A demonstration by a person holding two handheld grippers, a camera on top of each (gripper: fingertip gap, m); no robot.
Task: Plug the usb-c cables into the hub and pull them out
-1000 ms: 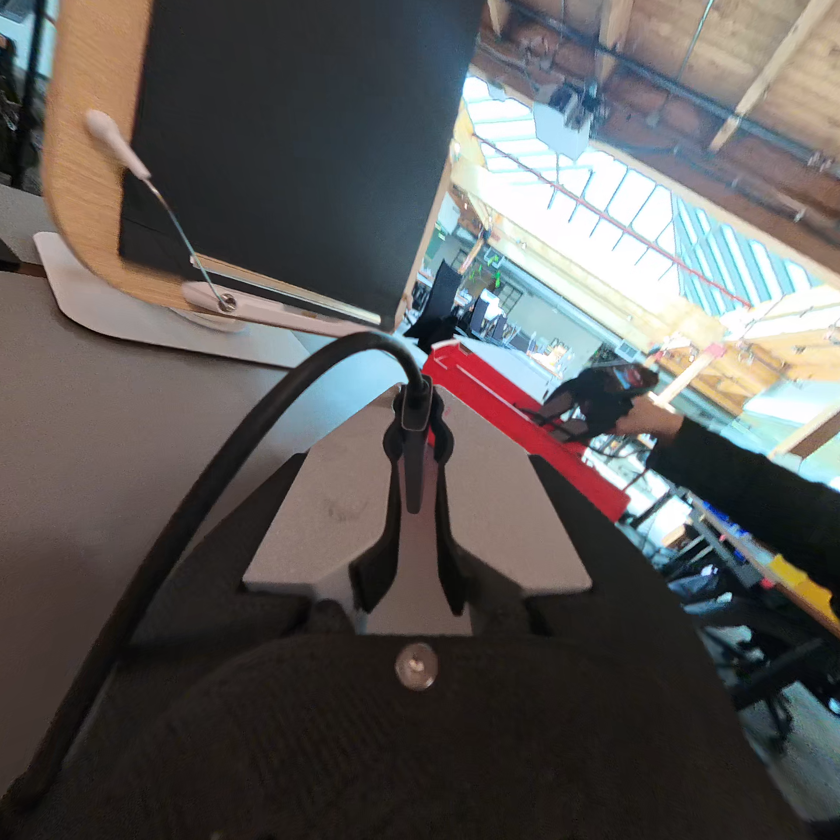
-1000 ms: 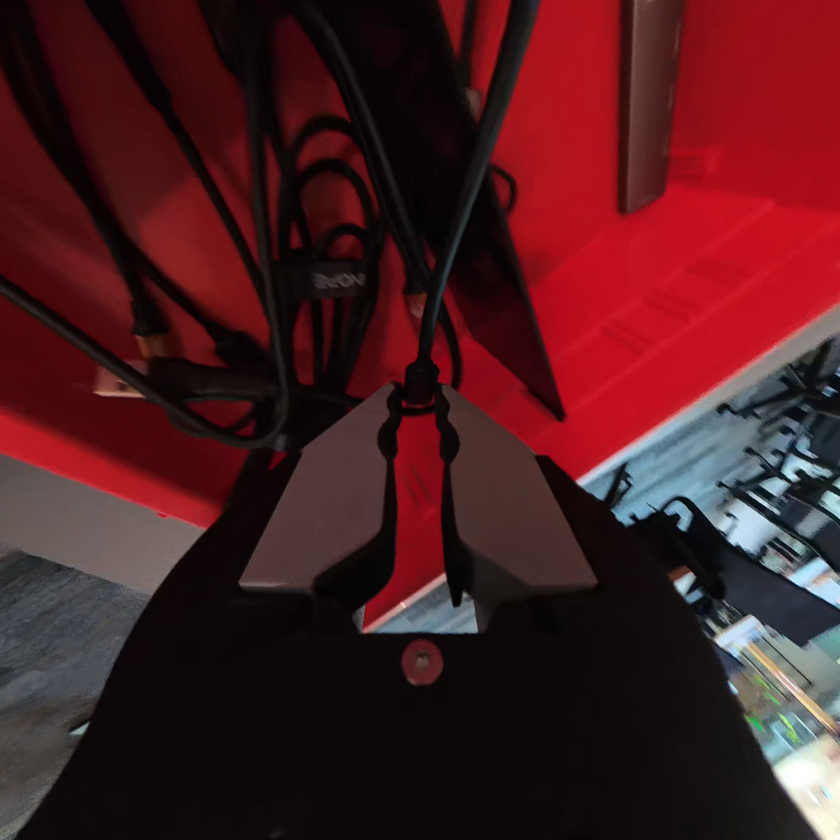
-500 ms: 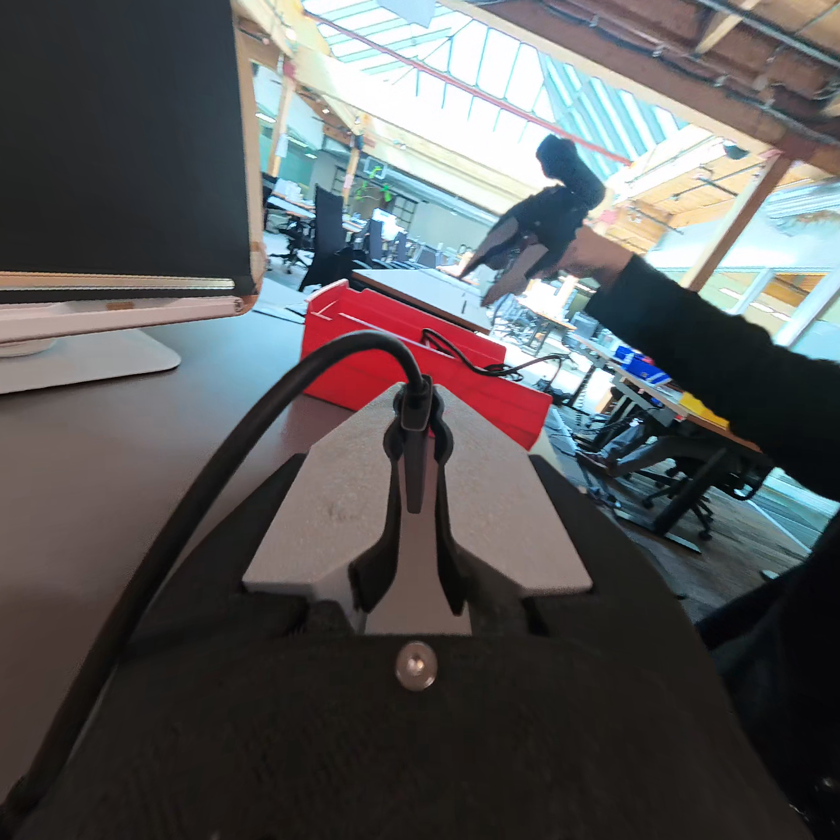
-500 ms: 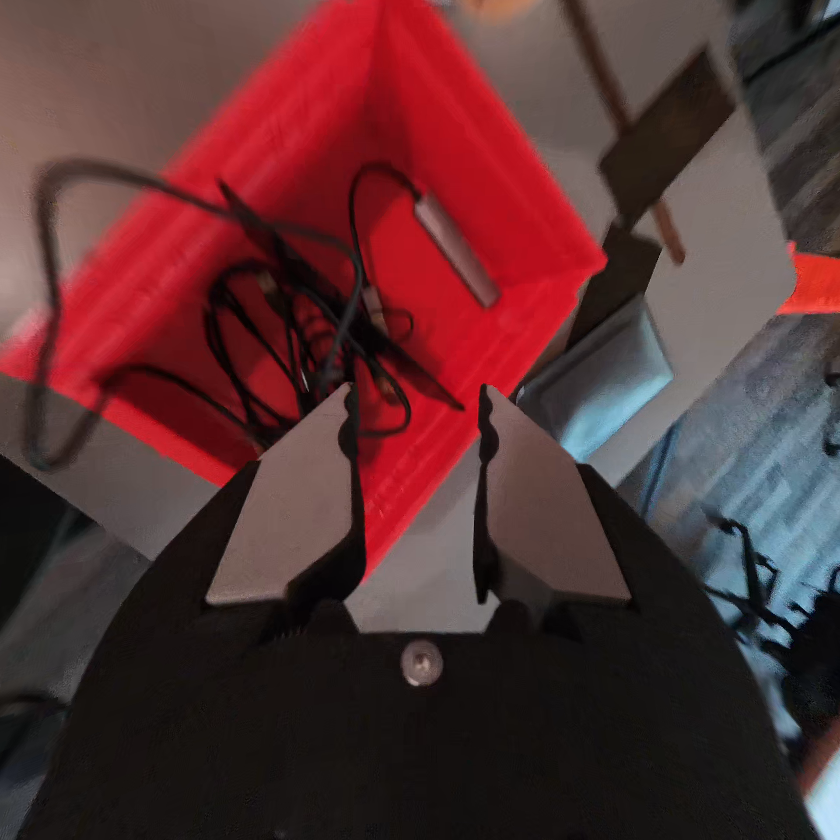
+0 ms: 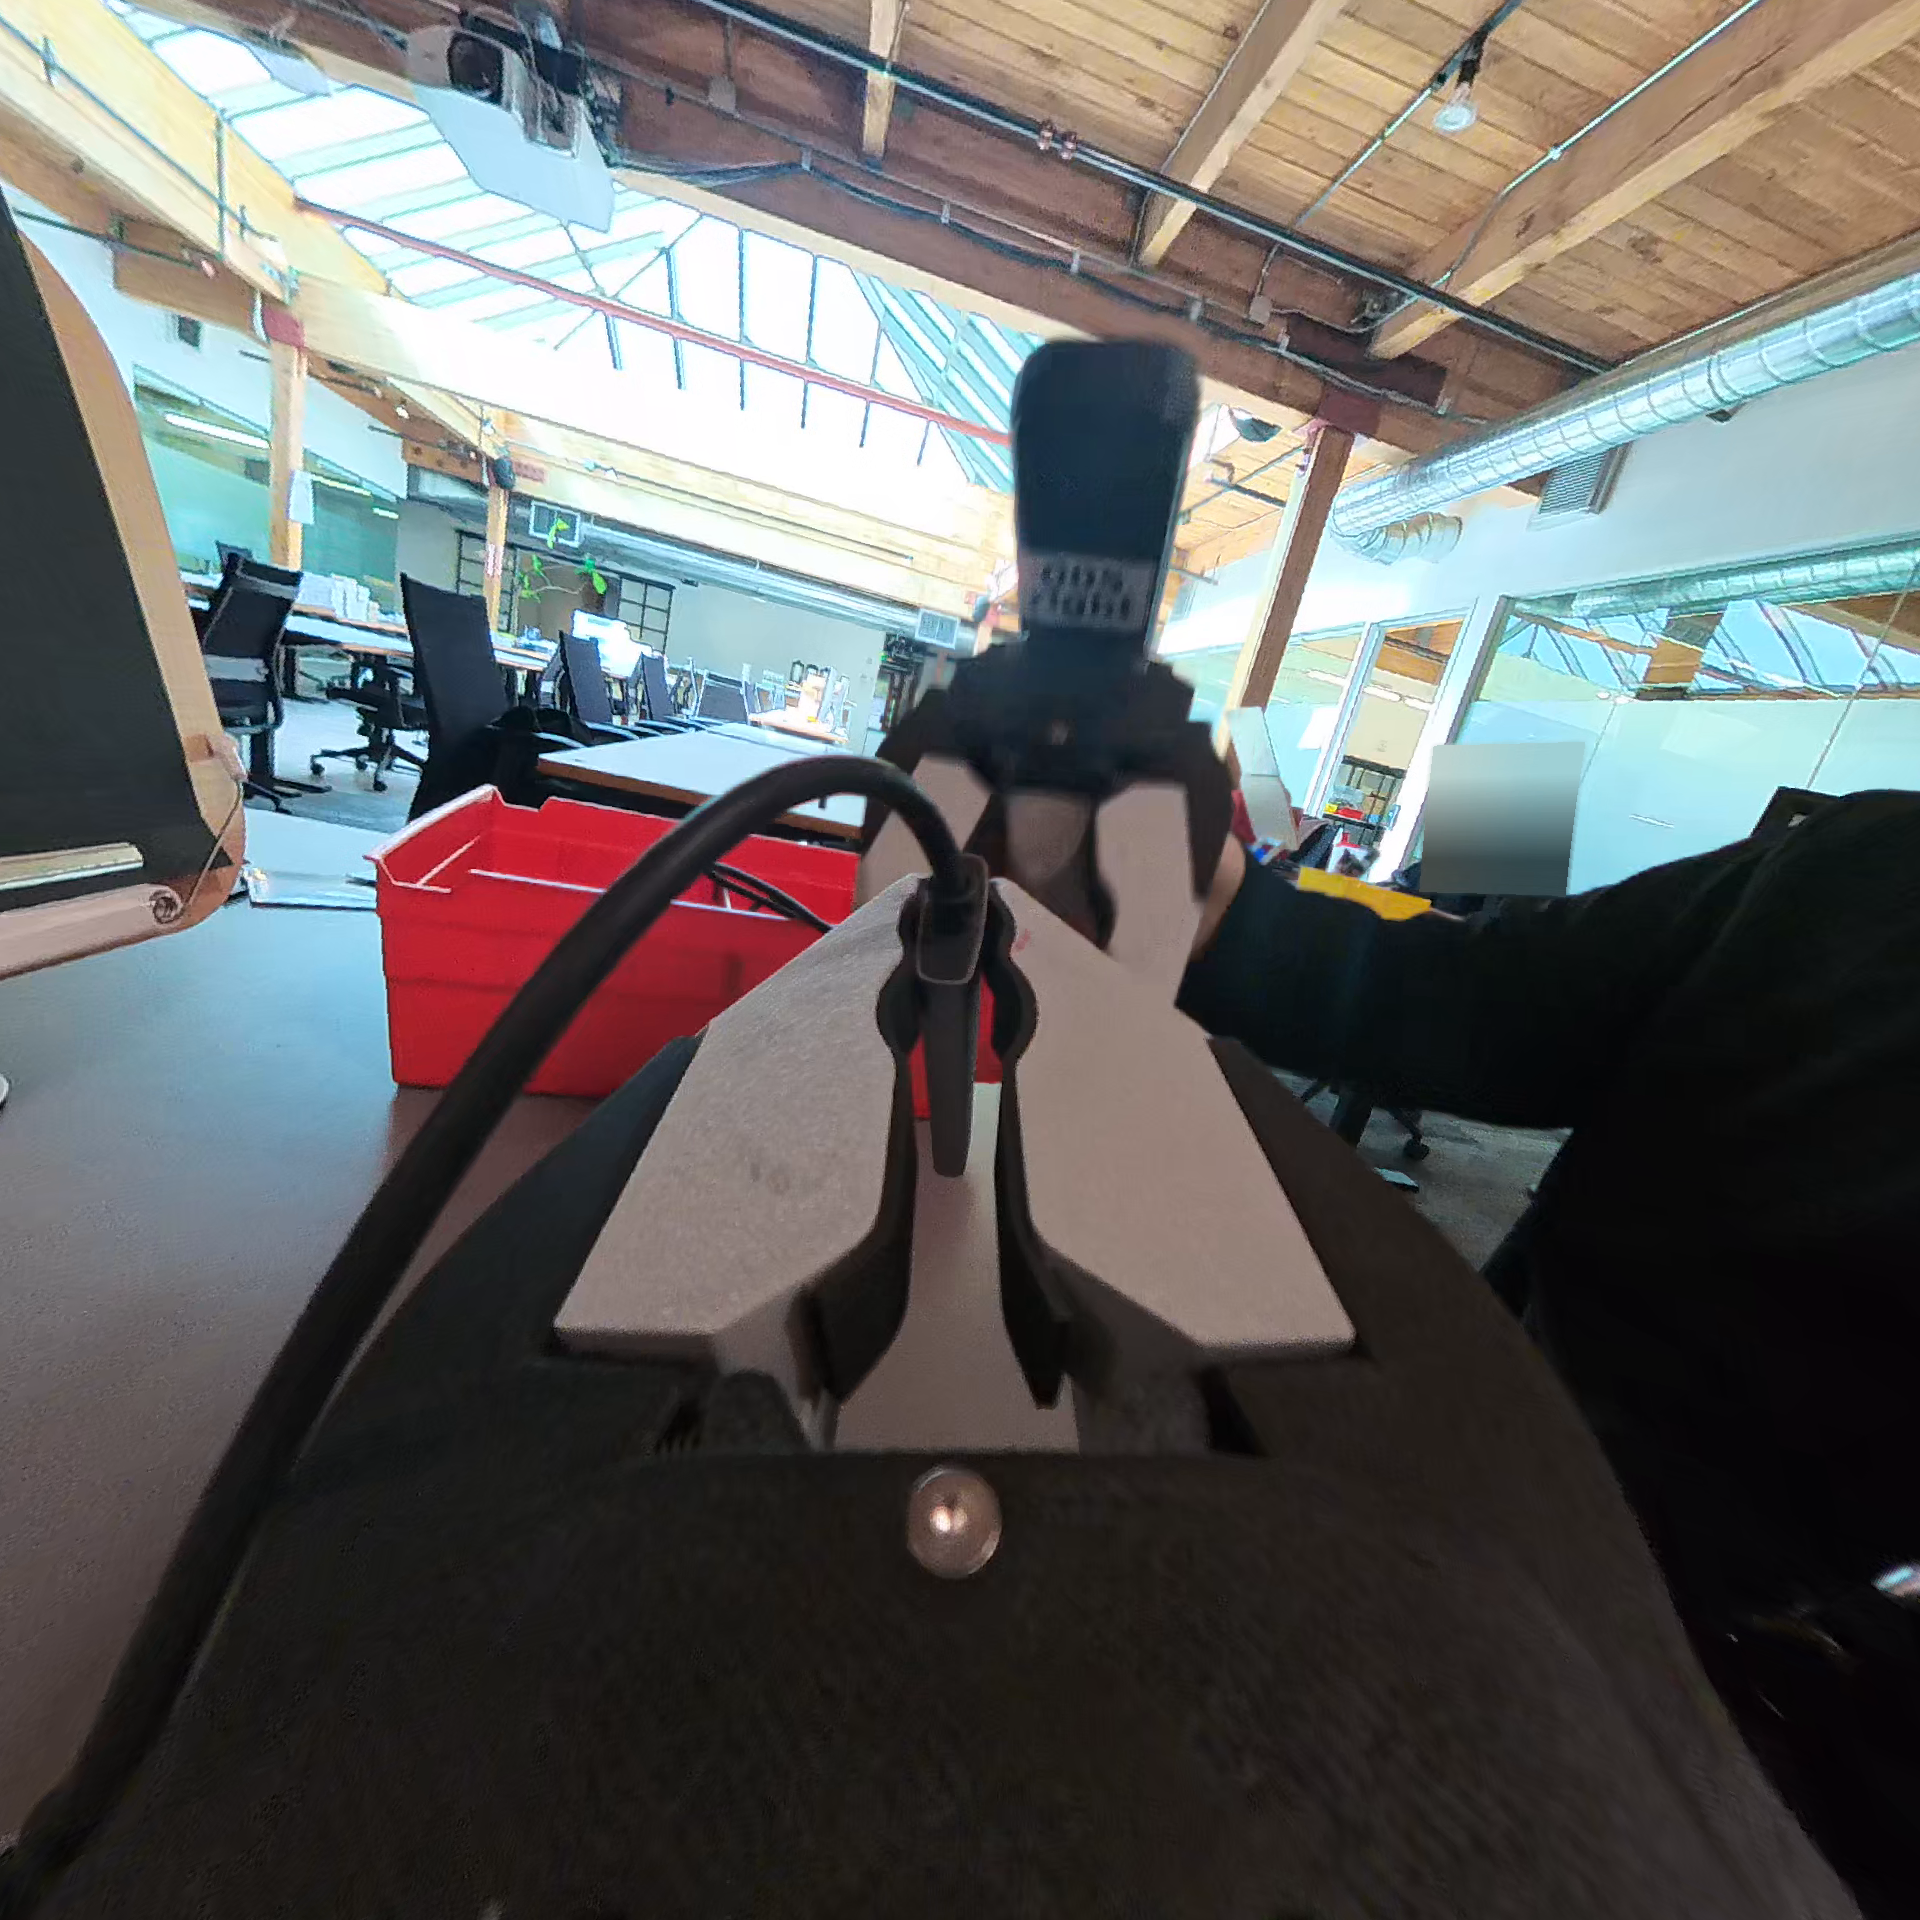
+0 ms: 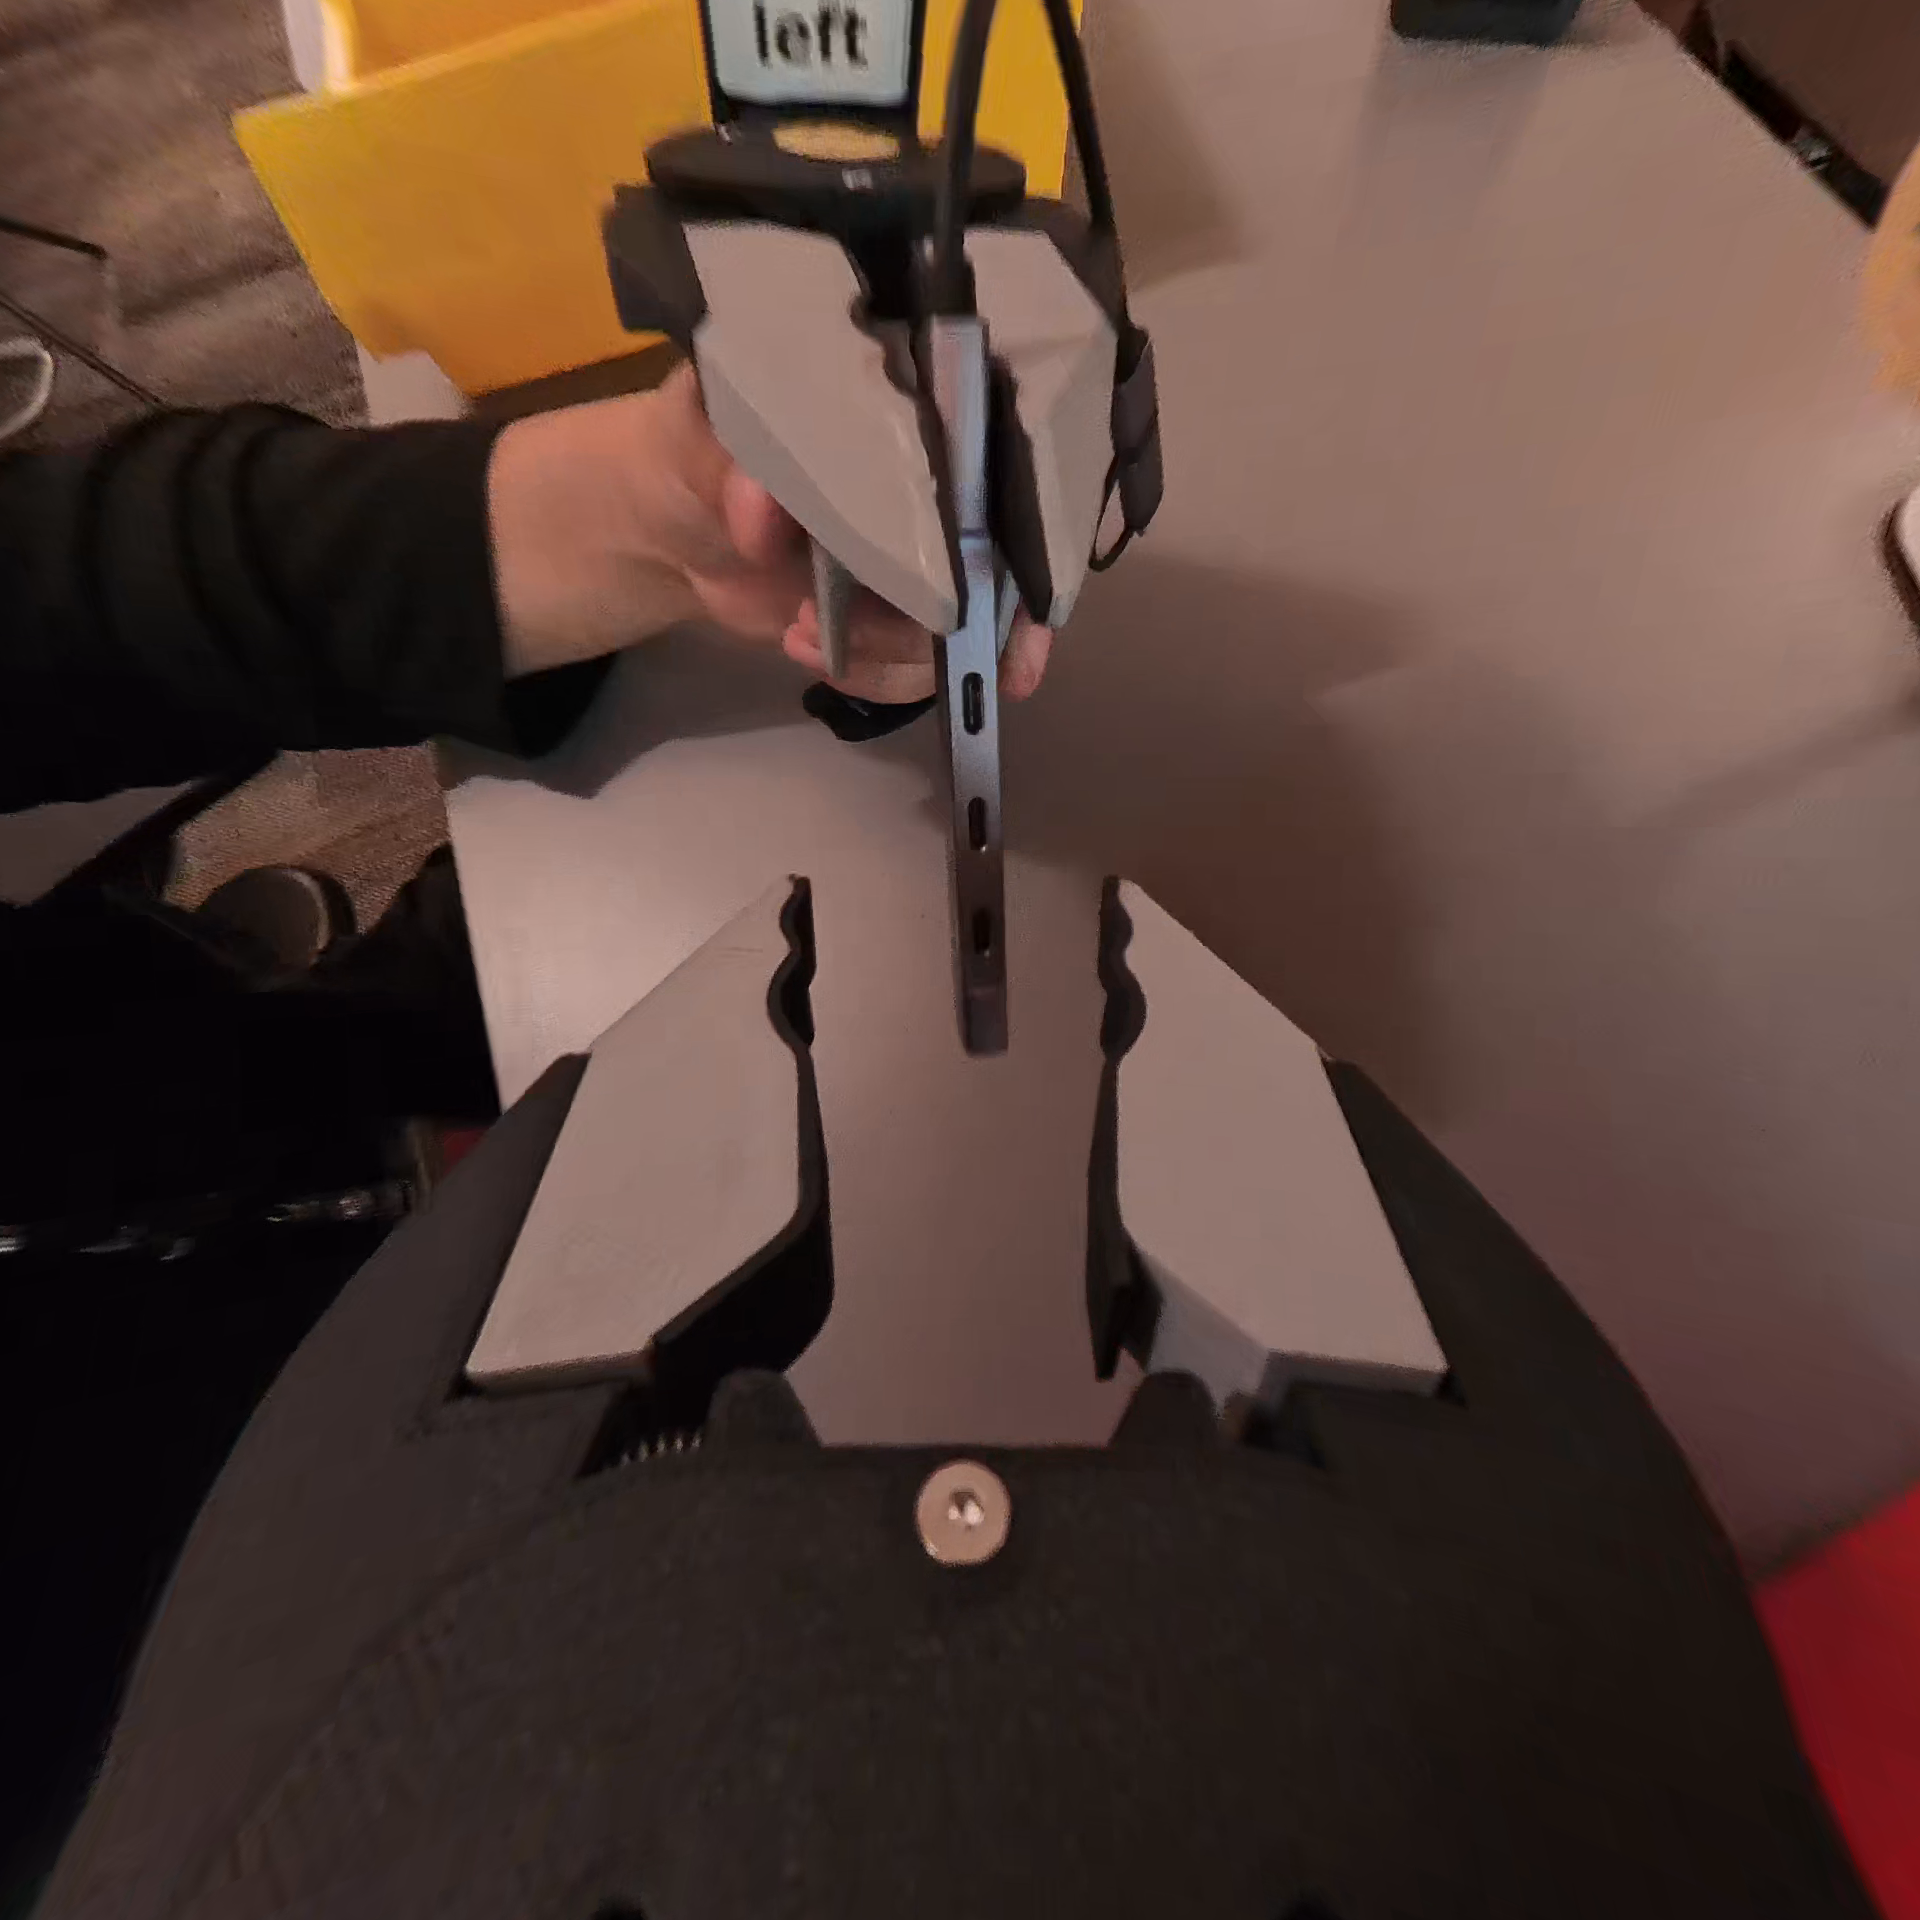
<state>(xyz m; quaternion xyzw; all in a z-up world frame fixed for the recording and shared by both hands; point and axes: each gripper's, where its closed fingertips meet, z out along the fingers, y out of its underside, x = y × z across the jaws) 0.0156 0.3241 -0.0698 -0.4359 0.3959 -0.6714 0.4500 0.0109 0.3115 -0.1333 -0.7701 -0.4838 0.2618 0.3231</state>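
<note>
Grey metal hub [image 6: 977, 821] sat clamped in the left gripper [image 5: 951, 961]; right gripper [image 6: 954, 966], at six o'clock below it, gaped empty. No cable plugged yet.

A red bin [image 5: 499, 935] sits on the grey table [image 5: 187, 1122], a yellow bin [image 6: 468, 229] farther off.

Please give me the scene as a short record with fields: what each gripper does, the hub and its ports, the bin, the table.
left gripper: shut on the hub, held over the table
hub: slim grey bar, its free end reaching between the right gripper's fingers, not touching them
hub ports: three slots visible along the edge, all empty
hub cable: black, arcs back from the gripped end
right gripper: open, holds nothing
red bin: on the table, black cables inside
table: grey
</note>
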